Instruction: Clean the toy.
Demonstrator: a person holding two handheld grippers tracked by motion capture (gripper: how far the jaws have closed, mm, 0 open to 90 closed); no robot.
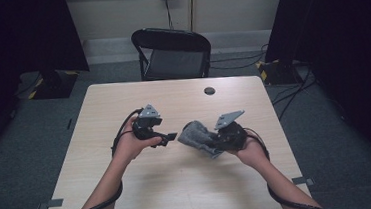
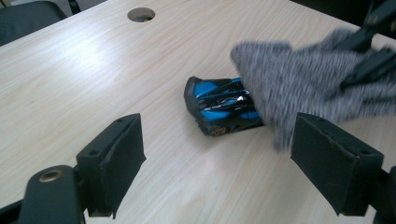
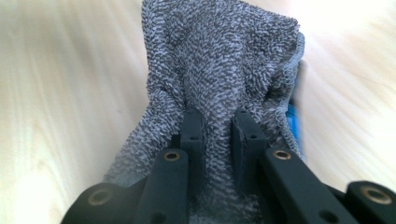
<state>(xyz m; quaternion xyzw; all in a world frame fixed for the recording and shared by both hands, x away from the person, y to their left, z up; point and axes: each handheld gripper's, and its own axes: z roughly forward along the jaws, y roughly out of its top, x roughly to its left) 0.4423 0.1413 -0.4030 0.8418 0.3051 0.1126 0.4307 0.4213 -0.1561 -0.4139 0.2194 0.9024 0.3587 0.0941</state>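
Note:
A grey terry cloth hangs over the middle of the light wooden table, pinched in my right gripper, which is shut on it. In the right gripper view the cloth drapes forward from between the pads of that gripper, and a thin blue edge peeks out beside it. A blue and black toy car lies on the table, half under the cloth. My left gripper is open just left of the cloth, its jaws wide apart with nothing between them.
A round cable hole sits near the table's far edge, also in the left gripper view. A black folding chair stands beyond the table. Dark curtains and stand bases flank both sides.

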